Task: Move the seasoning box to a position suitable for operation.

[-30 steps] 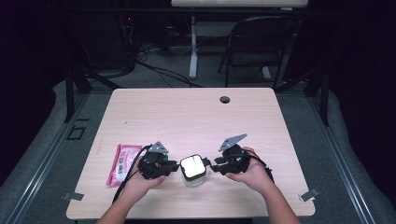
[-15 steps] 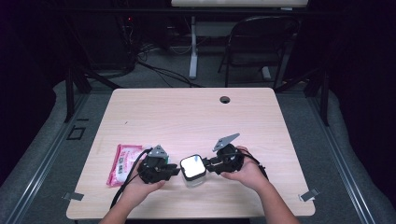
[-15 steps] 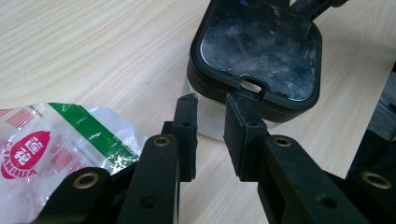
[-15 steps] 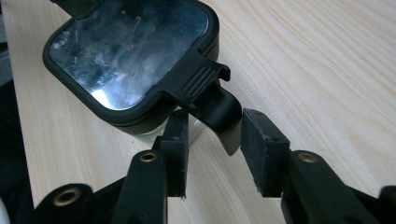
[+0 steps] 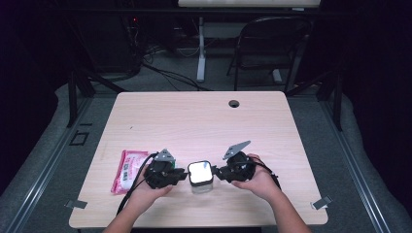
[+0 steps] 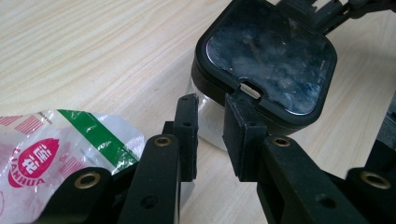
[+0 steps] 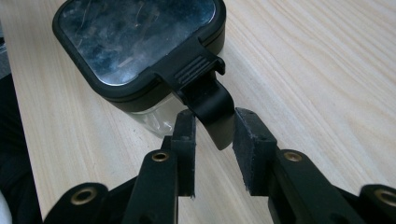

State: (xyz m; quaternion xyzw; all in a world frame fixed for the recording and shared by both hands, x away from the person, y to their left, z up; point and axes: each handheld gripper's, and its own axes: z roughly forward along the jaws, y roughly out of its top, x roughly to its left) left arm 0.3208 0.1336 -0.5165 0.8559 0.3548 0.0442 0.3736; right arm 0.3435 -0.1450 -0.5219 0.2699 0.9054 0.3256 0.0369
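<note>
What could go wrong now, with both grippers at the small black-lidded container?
1. The right gripper has just been closing around the lid's latch tab; the tab may slip out.
2. The left gripper stands open, so the container may slide or tip.
3. It may be pushed onto the snack packet.

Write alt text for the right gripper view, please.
The right gripper has its two black jaws on either side of the latch tab of a black-lidded clear container on a wooden table, pads not visibly pressing.
</note>
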